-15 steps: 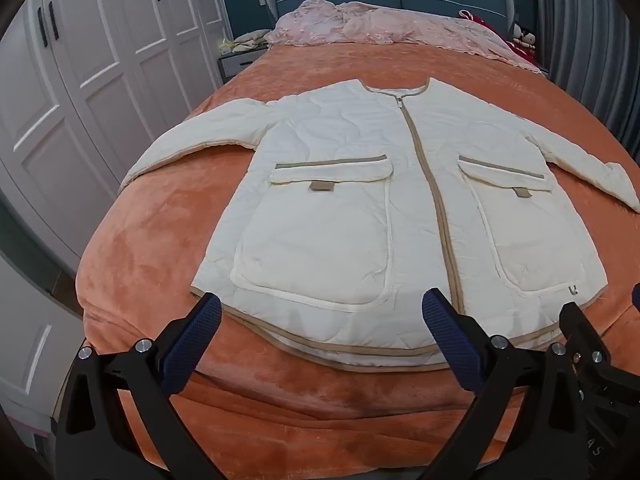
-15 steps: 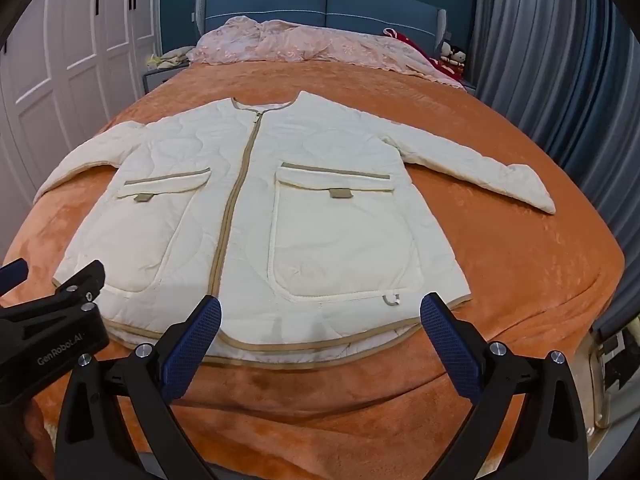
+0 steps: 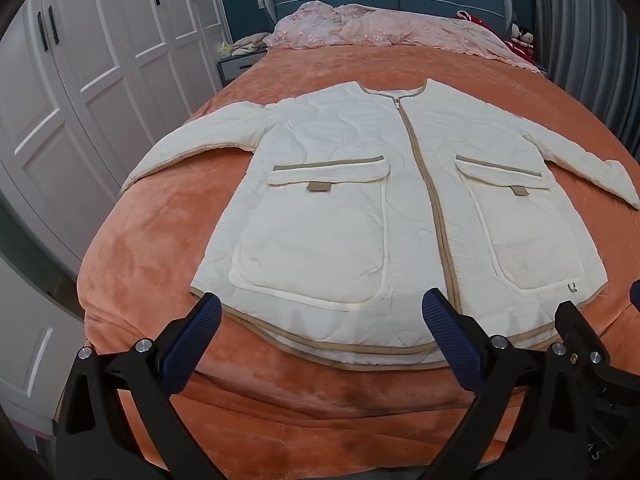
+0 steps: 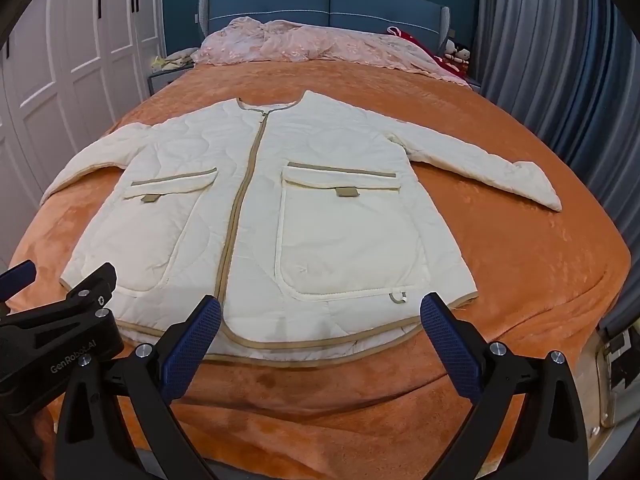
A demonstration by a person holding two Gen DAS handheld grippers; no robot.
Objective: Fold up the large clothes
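Note:
A cream quilted jacket with tan trim, a closed front zip and two big pockets lies flat, front up, on the orange bed cover, both sleeves spread out sideways. My left gripper hangs open above the hem on the jacket's left half, nothing between its blue pads. My right gripper is open too, above the hem of the right half, holding nothing. Each gripper's black frame shows at the edge of the other's view.
A crumpled pink quilt lies by the blue headboard. White wardrobe doors run along the left of the bed, a grey curtain along the right. A nightstand stands at the far left; soft toys sit at the far right.
Both views show the same layout, shifted only slightly; the jacket lies as before and both grippers stay wide open.

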